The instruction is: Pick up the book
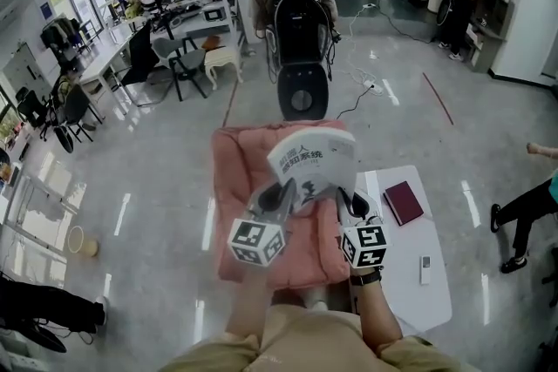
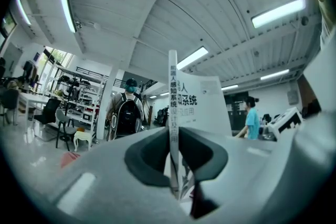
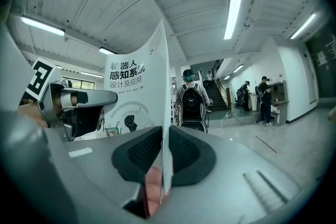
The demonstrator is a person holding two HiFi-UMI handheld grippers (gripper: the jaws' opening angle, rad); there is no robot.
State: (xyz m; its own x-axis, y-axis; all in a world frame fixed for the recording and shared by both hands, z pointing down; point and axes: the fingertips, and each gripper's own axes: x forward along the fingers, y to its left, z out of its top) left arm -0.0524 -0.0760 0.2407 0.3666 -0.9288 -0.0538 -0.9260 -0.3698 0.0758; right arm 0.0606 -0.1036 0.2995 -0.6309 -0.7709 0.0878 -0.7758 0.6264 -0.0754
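A white paperback book (image 1: 312, 161) with dark printed characters on its cover hangs in the air above a pink cushion (image 1: 237, 154), held level in front of me. My left gripper (image 1: 277, 203) is shut on the book's left lower edge; in the left gripper view the book's spine (image 2: 174, 113) stands upright between the pads. My right gripper (image 1: 347, 206) is shut on the right lower edge, and the right gripper view shows the thin cover (image 3: 137, 97) pinched between its pads, with the left gripper (image 3: 73, 107) beyond it.
A low white table (image 1: 427, 274) at the right carries a dark red book (image 1: 404, 202) and a small remote (image 1: 425, 268). A person with a black backpack (image 1: 296, 9) stands ahead. Desks and chairs (image 1: 174, 57) fill the left; a person's leg (image 1: 523, 213) reaches in from the right.
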